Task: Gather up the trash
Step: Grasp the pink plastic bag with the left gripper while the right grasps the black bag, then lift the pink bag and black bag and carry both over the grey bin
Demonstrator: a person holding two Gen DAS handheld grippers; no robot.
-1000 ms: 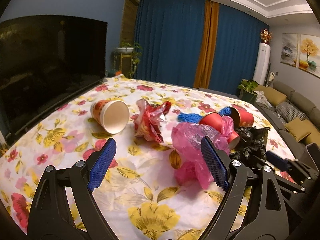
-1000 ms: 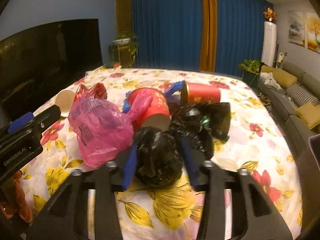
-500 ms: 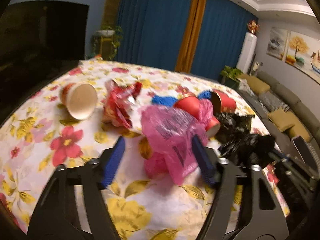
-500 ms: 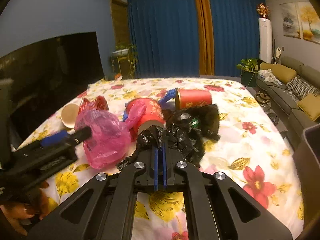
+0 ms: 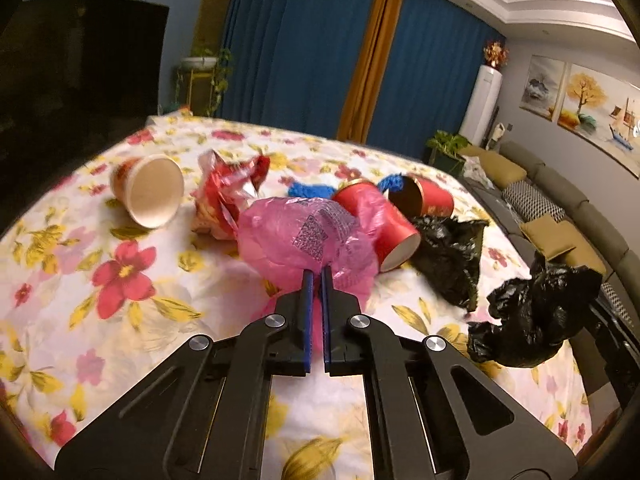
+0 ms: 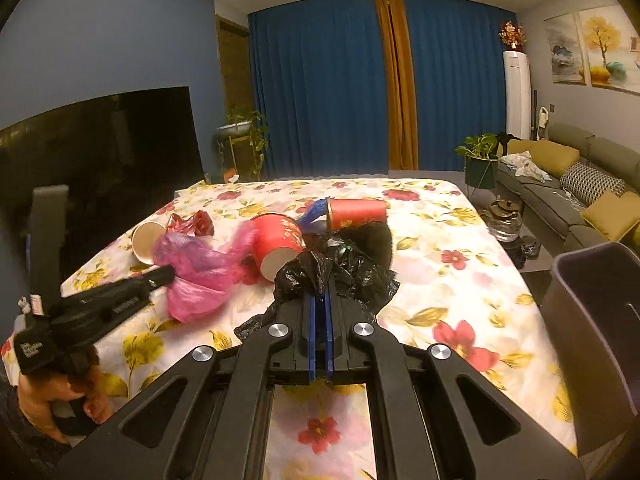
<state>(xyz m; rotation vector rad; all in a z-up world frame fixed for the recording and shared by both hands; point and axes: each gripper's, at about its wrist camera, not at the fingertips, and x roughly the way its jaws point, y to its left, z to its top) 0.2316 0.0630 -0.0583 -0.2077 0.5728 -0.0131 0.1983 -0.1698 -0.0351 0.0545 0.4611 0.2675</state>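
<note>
White tabletop (image 5: pixel 120 312) cloth, splashed with red, pink and yellow flowers. Pink plastic bag (image 5: pixel 304 236), translucent, with a dark printed patch, maybe a code. Black bag (image 5: pixel 532 320), glossy. Red paper cups (image 5: pixel 380 220), pale inside. Red-and-silver wrapper (image 5: pixel 224 192). Black gripper (image 5: pixel 316 276), blue pads. Deep blue curtains (image 6: pixel 320 88).

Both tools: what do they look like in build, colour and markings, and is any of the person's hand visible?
The left tool and right tool match: black plastic frames with cut-out arms, silver round bolts at the pivots, and blue ribbed pads on the fingers. In the right wrist view, the left tool's side carries small white lettering, too blurred to read. A bare hand grips its handle; no sleeve or cable shows.
</note>
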